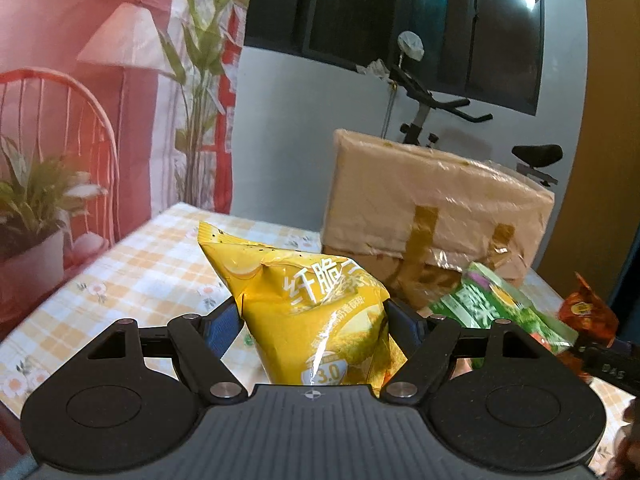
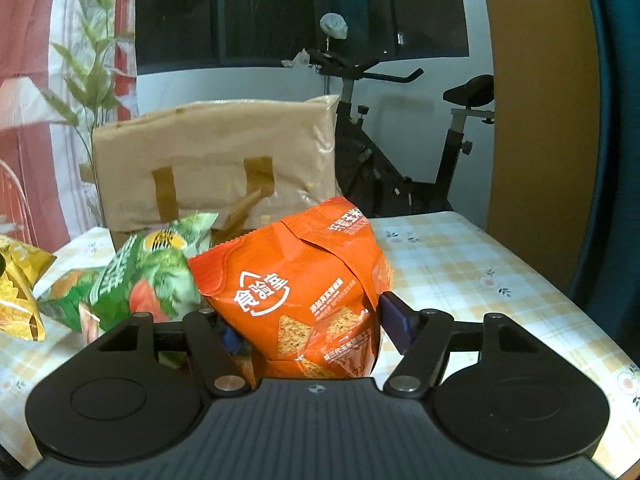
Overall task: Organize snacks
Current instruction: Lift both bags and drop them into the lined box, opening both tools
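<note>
The yellow bag (image 1: 316, 312) is gripped between the pads of the left tongs (image 1: 316, 320) and appears raised off the desk (image 1: 132, 272), its long axis running up and to the left, in front of and left of the taped cardboard box (image 1: 432, 216). The orange bag (image 2: 300, 288) is held upright in the right tongs (image 2: 308, 320), whose pads are seen against its sides, directly before the box, so each bag is already with its nearer hand. The green bag (image 2: 132, 276), lying before the box between the two, is shown whole only in the right wrist view; in the left it is partly cut off.
</note>
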Tool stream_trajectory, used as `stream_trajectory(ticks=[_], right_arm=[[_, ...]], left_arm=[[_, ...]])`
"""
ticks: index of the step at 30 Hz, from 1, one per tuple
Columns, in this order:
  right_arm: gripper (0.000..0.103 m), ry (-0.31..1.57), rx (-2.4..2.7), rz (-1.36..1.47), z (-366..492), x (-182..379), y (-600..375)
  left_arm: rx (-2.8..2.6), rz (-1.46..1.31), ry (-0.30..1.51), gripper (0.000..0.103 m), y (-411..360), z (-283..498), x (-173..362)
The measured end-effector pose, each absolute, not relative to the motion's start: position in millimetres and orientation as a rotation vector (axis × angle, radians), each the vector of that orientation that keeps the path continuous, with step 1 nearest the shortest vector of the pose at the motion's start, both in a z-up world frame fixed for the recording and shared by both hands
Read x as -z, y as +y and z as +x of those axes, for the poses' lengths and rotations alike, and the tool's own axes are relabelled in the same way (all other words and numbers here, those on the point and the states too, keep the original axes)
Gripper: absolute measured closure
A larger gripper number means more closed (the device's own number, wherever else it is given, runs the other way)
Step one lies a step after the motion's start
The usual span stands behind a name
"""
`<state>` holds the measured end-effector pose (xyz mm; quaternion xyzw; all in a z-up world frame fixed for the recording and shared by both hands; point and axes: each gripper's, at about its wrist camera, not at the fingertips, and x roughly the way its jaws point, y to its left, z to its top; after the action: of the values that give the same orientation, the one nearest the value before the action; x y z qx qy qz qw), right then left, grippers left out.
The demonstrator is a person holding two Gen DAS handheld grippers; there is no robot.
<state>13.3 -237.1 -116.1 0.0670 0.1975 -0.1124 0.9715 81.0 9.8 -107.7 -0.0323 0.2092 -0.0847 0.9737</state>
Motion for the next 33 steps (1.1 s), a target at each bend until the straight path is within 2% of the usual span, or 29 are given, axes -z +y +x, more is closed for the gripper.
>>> stream_trajectory(ticks=[33], right_arm=[[0.035, 0.174, 0.14, 0.004, 69, 22, -273]], left_arm=[[0.262, 0.055, 0.143, 0.024, -43, 156, 21]])
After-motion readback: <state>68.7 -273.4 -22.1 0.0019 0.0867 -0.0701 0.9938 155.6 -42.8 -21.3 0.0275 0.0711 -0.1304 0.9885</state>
